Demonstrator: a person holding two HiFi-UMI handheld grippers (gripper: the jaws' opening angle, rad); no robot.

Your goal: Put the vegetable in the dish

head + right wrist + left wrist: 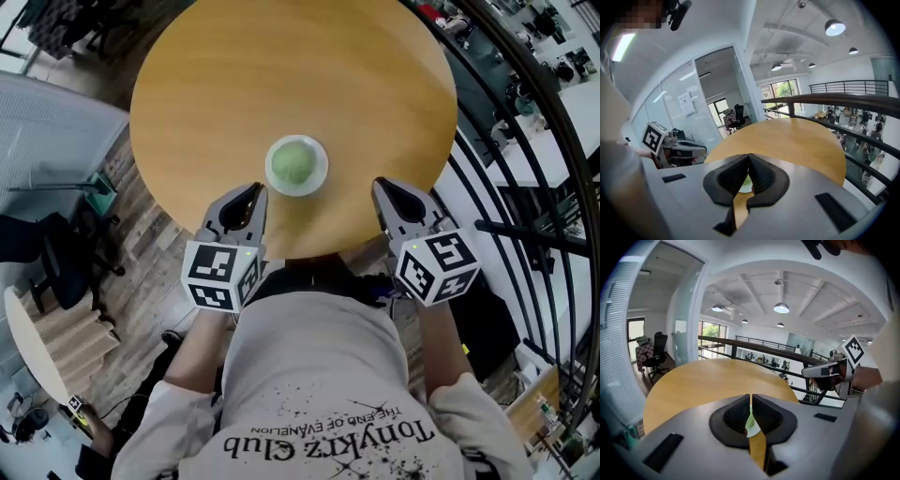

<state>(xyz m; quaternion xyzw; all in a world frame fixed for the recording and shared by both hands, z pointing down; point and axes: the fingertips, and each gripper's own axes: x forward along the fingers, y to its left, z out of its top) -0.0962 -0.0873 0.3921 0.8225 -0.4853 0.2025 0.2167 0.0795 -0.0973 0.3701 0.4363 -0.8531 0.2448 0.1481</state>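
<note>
Only the head view shows the whole vegetable (292, 163) in its dish (322, 174); left gripper (254, 192) and right gripper (381, 187) are clenched empty.

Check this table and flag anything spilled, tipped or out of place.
Nothing stands out. The green vegetable sits in the white dish, which rests flat on the round wooden table, with no spill around it.
</note>
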